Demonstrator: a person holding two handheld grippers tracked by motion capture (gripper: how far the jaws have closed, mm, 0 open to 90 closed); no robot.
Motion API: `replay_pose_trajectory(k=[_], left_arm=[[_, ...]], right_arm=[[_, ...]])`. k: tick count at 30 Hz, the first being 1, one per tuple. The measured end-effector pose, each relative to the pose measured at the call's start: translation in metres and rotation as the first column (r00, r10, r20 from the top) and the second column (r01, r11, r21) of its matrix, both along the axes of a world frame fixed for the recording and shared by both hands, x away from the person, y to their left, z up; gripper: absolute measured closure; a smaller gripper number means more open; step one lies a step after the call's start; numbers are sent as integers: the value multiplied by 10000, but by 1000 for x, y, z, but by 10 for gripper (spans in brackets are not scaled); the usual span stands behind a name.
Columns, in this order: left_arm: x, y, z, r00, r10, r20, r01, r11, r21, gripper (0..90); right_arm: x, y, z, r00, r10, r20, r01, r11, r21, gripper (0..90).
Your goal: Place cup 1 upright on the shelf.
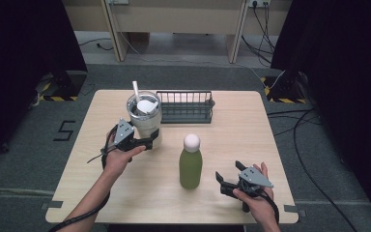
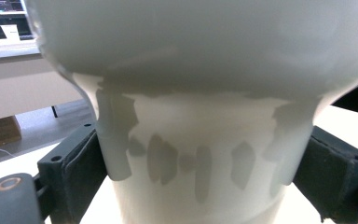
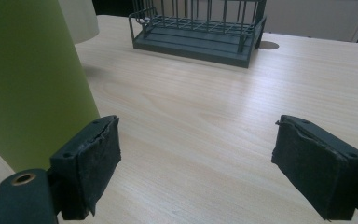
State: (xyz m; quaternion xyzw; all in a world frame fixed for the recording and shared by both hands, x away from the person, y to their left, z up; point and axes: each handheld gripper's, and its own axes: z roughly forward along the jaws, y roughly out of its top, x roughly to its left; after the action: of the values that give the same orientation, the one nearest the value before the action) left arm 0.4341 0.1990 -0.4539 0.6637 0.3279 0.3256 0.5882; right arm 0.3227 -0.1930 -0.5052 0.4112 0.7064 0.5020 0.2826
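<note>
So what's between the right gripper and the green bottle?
Bare tabletop in the high view: right gripper, jaws open, sits beside the green bottle, not touching.

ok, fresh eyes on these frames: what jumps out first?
The left gripper clamped on the lower body of the white tumbler, which has a straw and stands at the table's back left beside the dark wire rack. Next, the green bottle with its round white cap, upright mid-table. The right gripper sits open on the table just right of the bottle, nothing between its jaws.
</note>
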Motion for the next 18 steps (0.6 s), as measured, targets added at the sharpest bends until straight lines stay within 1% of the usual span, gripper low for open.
replay_pose_trajectory(k=[12, 15, 18], left_arm=[[10, -9, 11, 9998, -90, 201, 92, 9999, -74, 104], [13, -14, 14, 9996, -124, 268, 127, 9999, -105, 104], [15, -17, 15, 9995, -164, 284, 165, 9999, -37, 104]], right_arm=[[0, -1, 0, 10000, -49, 21, 49, 10000, 2, 150], [0, 0, 1, 10000, -47, 0, 47, 10000, 63, 150], [0, -1, 1, 10000, -31, 4, 31, 9999, 145, 150]])
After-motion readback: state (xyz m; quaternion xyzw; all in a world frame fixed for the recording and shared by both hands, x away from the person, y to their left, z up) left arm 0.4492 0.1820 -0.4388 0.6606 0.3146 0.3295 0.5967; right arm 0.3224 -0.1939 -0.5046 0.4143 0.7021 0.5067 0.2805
